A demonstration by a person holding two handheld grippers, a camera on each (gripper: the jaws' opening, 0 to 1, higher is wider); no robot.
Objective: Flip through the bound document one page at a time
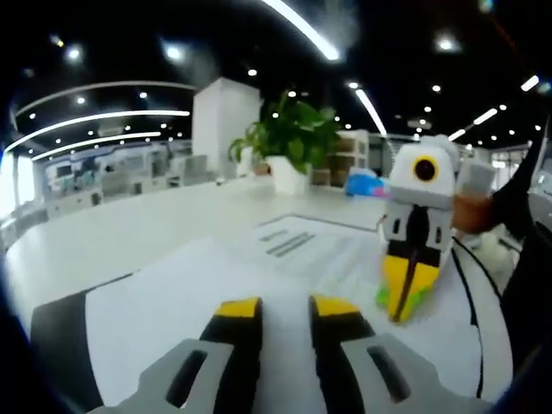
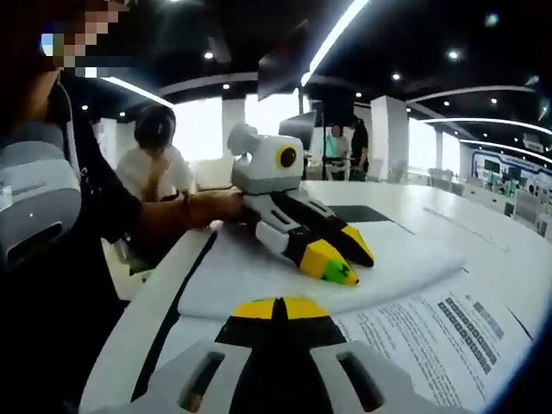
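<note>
The bound document lies open on a white table (image 1: 112, 233), and printed lines (image 1: 293, 246) show on its far page. My left gripper (image 1: 286, 307) hovers low over a blank white page (image 1: 172, 310), open, with nothing between its yellow tips. From the right gripper view, the left gripper (image 2: 345, 259) rests on a raised, curved white page (image 2: 233, 276). My right gripper (image 2: 276, 306) is shut, its tips at that page's near edge. A page of printed text (image 2: 431, 332) lies beneath. The right gripper (image 1: 399, 309) points down onto the paper at the right.
A potted plant (image 1: 289, 138) stands at the table's far side. A black mat (image 1: 60, 328) shows under the document. A person's forearm (image 2: 172, 216) holds the left gripper. Another person (image 2: 155, 164) sits behind, and people (image 2: 345, 142) stand far off.
</note>
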